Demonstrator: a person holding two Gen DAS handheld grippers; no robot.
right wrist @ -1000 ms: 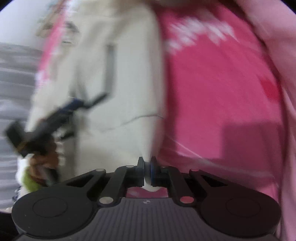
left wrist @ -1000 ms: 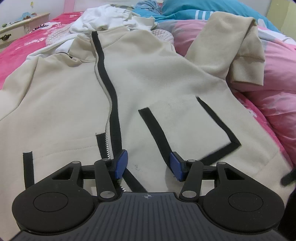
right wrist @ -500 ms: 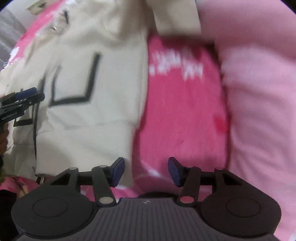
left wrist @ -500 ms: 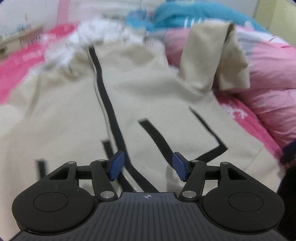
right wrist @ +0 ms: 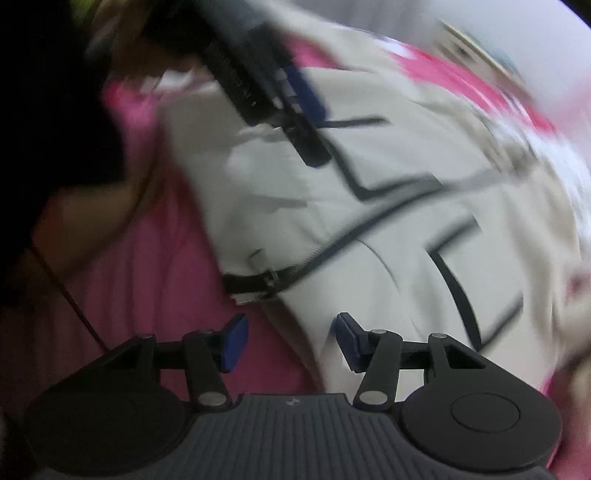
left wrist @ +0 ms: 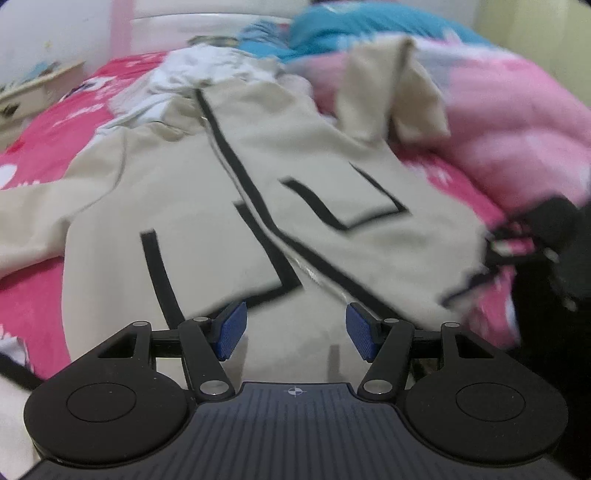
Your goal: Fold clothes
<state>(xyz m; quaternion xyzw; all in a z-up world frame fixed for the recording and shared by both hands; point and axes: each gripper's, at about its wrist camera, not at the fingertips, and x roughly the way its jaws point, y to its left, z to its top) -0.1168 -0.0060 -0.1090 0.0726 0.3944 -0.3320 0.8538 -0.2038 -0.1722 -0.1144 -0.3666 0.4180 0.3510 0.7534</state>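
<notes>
A beige zip-up jacket with black trim lies front up on the pink bedspread. One sleeve is bunched up at the far right. My left gripper hovers open over the jacket's hem near the zipper, nothing between its blue pads. In the right wrist view the same jacket appears blurred, and my right gripper stands open at the hem edge where cloth meets bedspread. The left gripper also shows there, above the jacket.
A white garment and a blue one lie beyond the collar. A pink quilt is heaped along the right. A light wooden cabinet stands at the far left. A person's hand holds the left gripper.
My right gripper opened and let go of the jacket edge, then swung round toward the hem. My left gripper pulled back from the jacket, staying open.
</notes>
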